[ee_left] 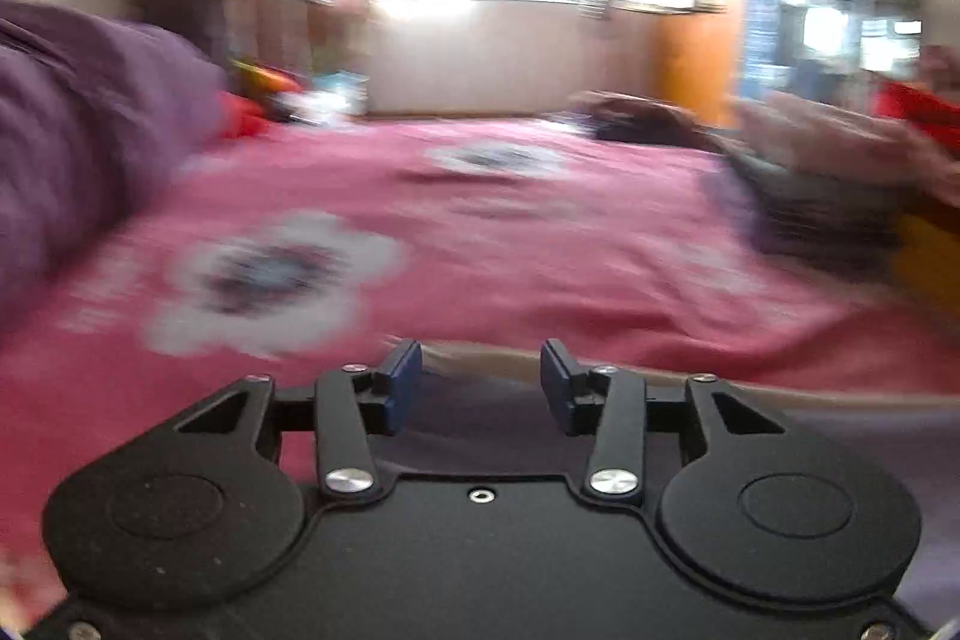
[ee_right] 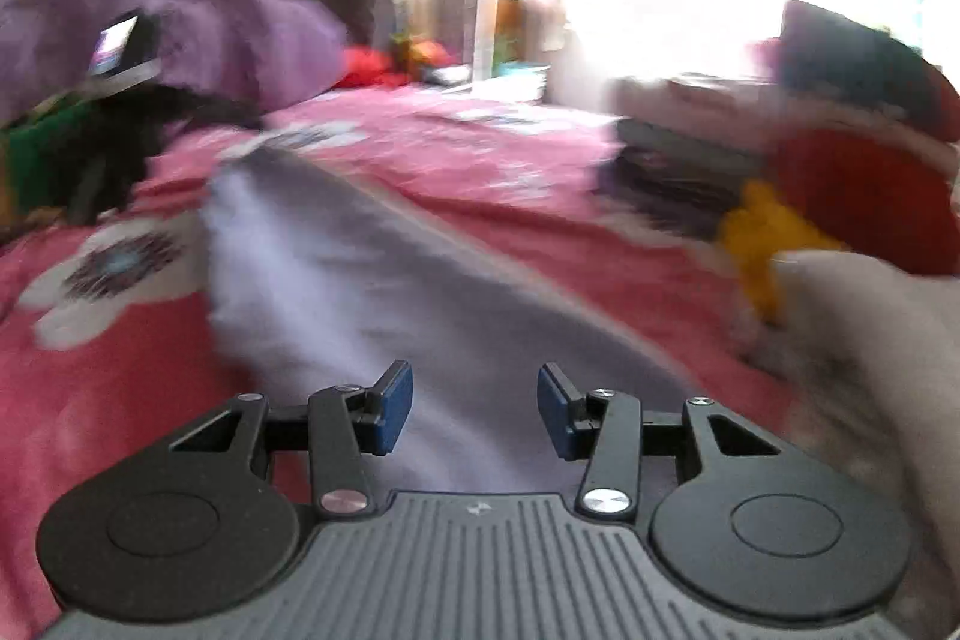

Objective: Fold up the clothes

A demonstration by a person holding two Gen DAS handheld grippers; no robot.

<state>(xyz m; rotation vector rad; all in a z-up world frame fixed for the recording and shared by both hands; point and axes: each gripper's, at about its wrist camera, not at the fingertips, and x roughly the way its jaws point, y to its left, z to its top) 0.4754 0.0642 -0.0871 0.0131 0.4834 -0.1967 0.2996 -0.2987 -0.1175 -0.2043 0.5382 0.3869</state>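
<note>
A grey garment (ee_right: 384, 280) lies stretched out on the pink flowered bedspread (ee_right: 540, 196), running away from my right gripper (ee_right: 475, 412). That gripper is open, its blue pads (ee_right: 393, 409) apart, hovering over the garment's near end with nothing between them. In the left wrist view the same grey garment (ee_left: 480, 430) shows just beyond my left gripper (ee_left: 480, 385), which is also open and empty at the garment's edge. Both views are blurred by motion.
A purple cloth heap (ee_left: 78, 148) rises at the left. Folded dark and tan clothes (ee_left: 810, 184) are stacked at the right, with red and yellow cloth (ee_right: 852, 196) beside them. The other gripper with its small screen (ee_right: 120, 52) shows at far left. Bright windows lie behind.
</note>
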